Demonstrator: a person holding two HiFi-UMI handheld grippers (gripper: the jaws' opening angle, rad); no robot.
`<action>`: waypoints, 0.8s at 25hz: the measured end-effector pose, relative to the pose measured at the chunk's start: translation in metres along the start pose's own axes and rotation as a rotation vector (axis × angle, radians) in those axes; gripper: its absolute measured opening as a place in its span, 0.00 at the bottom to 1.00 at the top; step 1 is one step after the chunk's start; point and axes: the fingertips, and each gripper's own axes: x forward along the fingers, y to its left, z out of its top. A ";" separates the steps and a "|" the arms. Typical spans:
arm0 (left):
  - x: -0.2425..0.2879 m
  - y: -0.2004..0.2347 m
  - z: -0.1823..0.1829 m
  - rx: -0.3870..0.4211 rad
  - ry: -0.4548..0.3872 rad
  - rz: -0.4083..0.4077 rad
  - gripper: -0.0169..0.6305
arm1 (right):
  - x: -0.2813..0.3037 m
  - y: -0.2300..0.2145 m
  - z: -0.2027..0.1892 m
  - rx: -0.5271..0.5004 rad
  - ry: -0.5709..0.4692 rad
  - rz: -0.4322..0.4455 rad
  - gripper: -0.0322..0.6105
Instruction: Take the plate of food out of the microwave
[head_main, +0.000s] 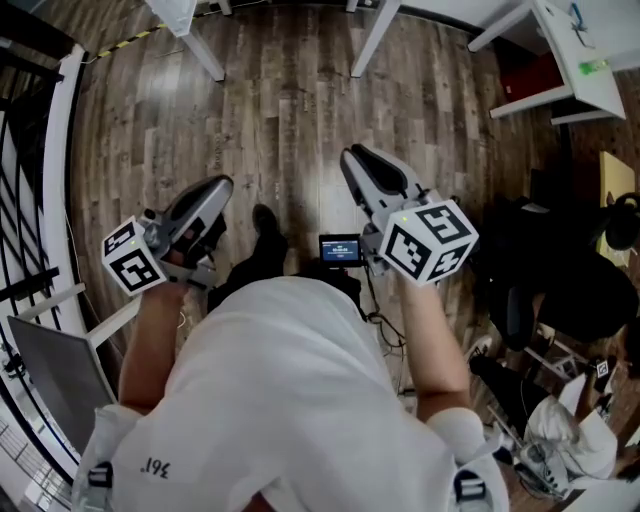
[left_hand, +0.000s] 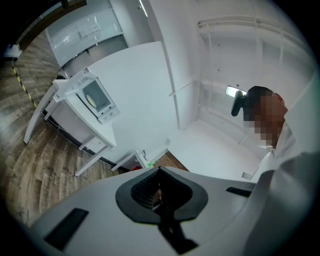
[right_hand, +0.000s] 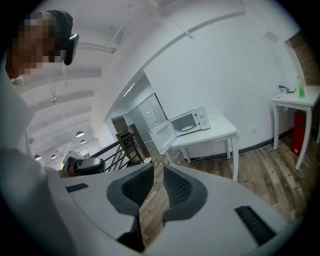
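left gripper (left_hand: 160, 174) jaws closed, empty; right gripper (right_hand: 156, 171) jaws slightly apart, empty. plate of food (right_hand: 186, 128) sits inside the open microwave (right_hand: 201, 117) on the table (right_hand: 220, 129), well ahead of the right jaws. judged rigid, breakable, slippery: grip the rim, keep level.

You stood in what looked like a bare test room or lab. It had white walls, a wood-plank floor (head_main: 280, 110) and plain white tables (right_hand: 220, 132). A microwave (right_hand: 187, 122) sat alone on one table. Striped hazard tape (head_main: 130, 40) ran across the floor, and a black railing (right_hand: 117, 146) edged an open, lamp-lit hall.
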 end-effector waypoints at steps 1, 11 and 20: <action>-0.001 0.008 0.010 -0.006 0.002 0.002 0.03 | 0.011 0.000 0.004 0.002 0.002 -0.002 0.15; -0.016 0.065 0.093 -0.019 -0.016 -0.017 0.03 | 0.106 0.009 0.037 -0.003 0.017 -0.023 0.15; -0.023 0.132 0.118 -0.095 0.009 0.079 0.03 | 0.150 0.004 0.044 -0.001 0.006 -0.089 0.15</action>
